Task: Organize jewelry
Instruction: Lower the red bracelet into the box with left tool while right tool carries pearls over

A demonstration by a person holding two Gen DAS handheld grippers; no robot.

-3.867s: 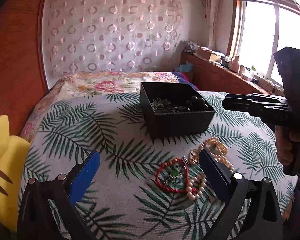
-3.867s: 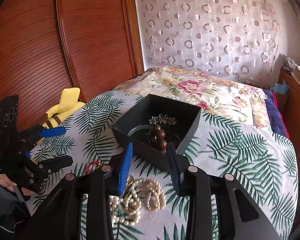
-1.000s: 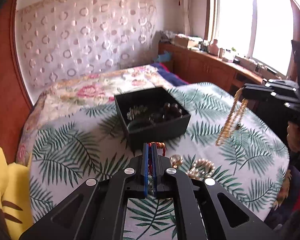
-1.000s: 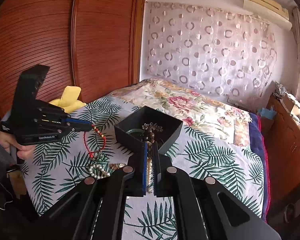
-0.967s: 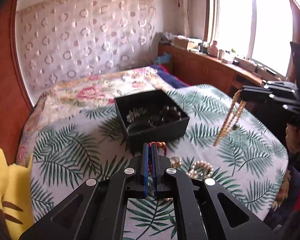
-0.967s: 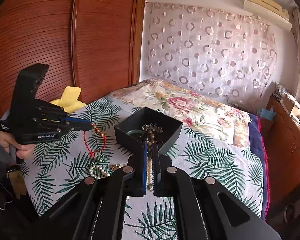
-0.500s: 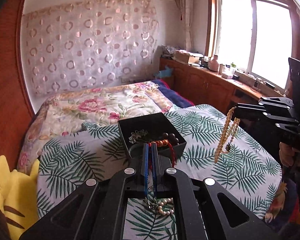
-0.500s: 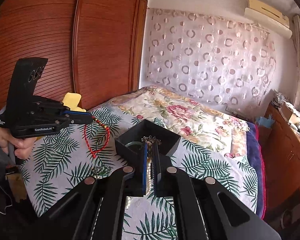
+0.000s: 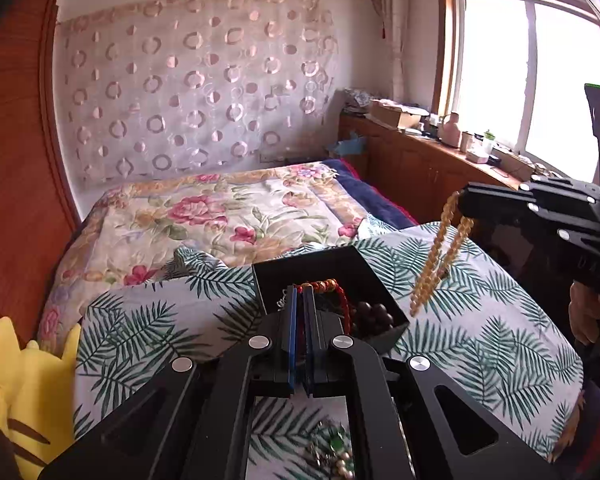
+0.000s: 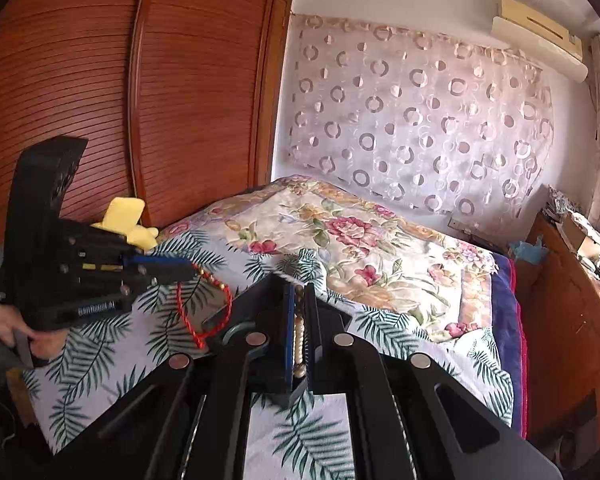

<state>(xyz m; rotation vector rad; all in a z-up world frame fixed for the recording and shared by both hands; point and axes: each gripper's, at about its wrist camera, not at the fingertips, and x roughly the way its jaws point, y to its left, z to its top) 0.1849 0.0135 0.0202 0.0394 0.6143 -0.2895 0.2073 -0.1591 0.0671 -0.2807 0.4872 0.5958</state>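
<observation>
Left tool (image 9: 299,300) clamped on red cord bracelet (image 10: 204,304), dangling over the black box (image 9: 320,272) on the bed. Right tool (image 10: 299,300) clamped on pearl necklace (image 9: 440,256), hanging beside the box.

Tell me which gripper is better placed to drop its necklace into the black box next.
Left, probably. The left gripper holds the red necklace right over the black box. The right gripper dangles the amber bead necklace beside the box's right edge.
</observation>
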